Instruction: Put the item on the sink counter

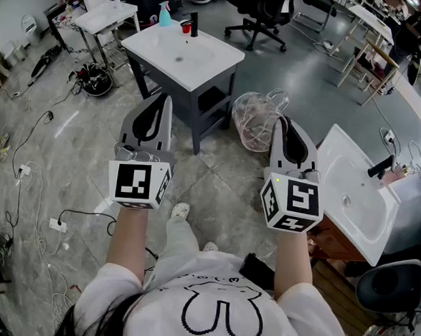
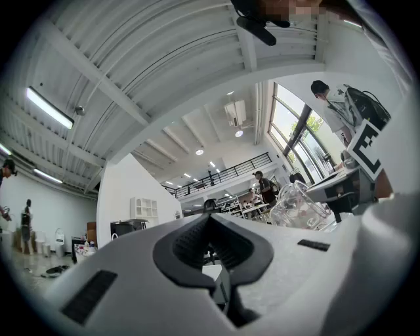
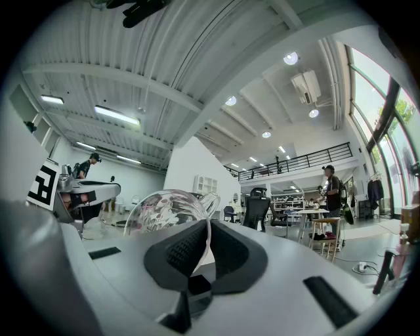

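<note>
one clear jug (image 1: 249, 123) clamped in right gripper (image 1: 285, 123)

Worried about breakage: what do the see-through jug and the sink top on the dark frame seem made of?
Jug: clear and glossy, glass or hard plastic; the floor shows through it. Sink top: white, smooth, faintly shiny, probably ceramic or resin.

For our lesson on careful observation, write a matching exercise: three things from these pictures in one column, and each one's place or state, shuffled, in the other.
Things:
1. clear jug
2. red cup
3. left hand-held gripper

Place or state:
A. jaws together, nothing between them
B. on the sink counter, beside the black tap
C. rim pinched in the right hand-held gripper

Pairs: 1-C, 2-B, 3-A.
</note>
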### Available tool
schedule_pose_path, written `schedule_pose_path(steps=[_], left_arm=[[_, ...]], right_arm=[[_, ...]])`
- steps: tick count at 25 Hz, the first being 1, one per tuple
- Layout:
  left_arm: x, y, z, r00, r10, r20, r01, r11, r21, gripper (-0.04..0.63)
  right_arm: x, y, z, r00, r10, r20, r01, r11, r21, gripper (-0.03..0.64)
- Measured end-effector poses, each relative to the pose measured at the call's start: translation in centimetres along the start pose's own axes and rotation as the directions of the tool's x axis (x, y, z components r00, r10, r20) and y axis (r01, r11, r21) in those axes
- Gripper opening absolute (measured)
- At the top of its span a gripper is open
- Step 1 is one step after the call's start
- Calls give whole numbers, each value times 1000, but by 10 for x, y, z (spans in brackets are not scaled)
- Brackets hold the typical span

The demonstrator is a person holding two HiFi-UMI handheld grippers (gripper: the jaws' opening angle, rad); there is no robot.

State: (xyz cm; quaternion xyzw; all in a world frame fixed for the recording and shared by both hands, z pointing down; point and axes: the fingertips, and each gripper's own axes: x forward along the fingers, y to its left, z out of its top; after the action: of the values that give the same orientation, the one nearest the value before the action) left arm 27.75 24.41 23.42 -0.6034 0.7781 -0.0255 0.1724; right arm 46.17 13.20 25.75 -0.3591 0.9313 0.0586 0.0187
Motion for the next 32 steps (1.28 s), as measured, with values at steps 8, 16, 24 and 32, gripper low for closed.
schedule_pose_path(steps=[8,16,24,32], left_arm=[[13,14,-14,1000,7,1,-7,1000,-6,9],[46,54,-35,1000,2,-1,-2,1000,-25,9],[101,113,-64,999,-33,-8,33,999,-35,9],[163,174,-94,996,-91,12,92,994,-65,9]], right_arm=[[25,5,-6,1000,18,-2,-18,1000,20,40],[73,13,-11,1000,8,-23,-7,999,37,40],[151,34,-16,998,-34,-61,35,999,28,40],[229,61,-17,992,-90,-84,91,996,6,40]])
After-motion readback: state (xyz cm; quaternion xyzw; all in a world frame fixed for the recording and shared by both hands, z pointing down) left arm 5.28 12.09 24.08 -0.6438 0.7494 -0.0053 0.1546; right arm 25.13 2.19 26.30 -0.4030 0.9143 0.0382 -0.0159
